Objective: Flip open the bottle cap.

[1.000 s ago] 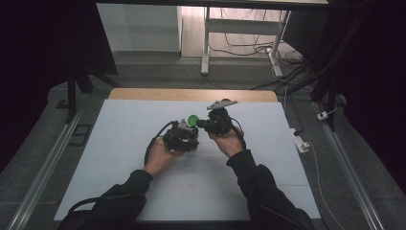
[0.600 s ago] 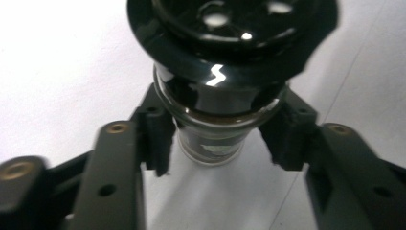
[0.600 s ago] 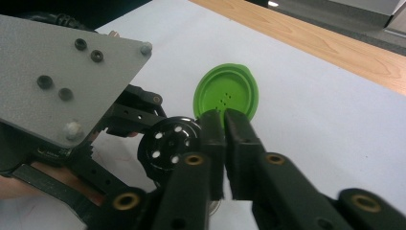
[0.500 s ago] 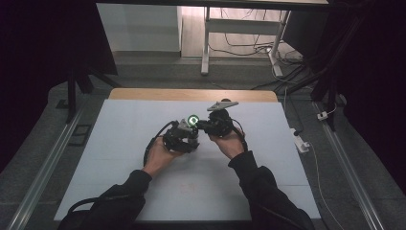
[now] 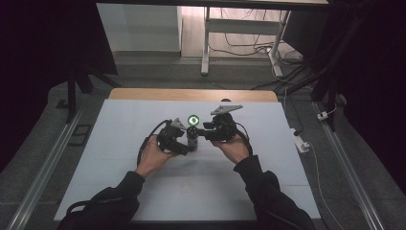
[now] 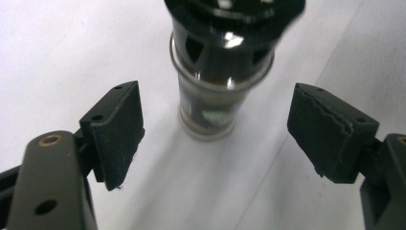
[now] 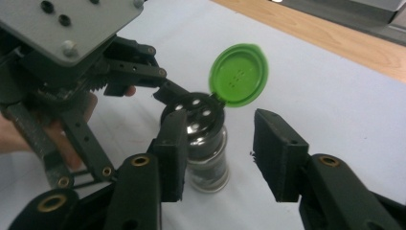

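A small clear shaker jar (image 5: pixel 192 139) stands upright at the middle of the white table. Its black perforated top (image 7: pixel 194 108) is bare, and the green flip lid (image 7: pixel 238 74) stands open on its hinge. My left gripper (image 6: pixel 214 91) is open wide, with the jar (image 6: pixel 215 96) just ahead between its pads and not touching them. My right gripper (image 7: pixel 220 117) is also open. Its left pad (image 7: pixel 172 148) sits in front of the jar (image 7: pixel 206 158), its right pad apart from it. One finger (image 7: pixel 165 91) of the left gripper reaches the jar's top edge.
The white mat (image 5: pixel 119 143) covers the table, with a wooden strip (image 5: pixel 191 94) along its far edge. A white power adapter and cable (image 5: pixel 300 142) lie off the right side. A table leg (image 5: pixel 205 43) and loose cables are on the floor beyond.
The green lid has swung up off the jar's top and now stands open. Both hands have stayed close around the jar with little movement.
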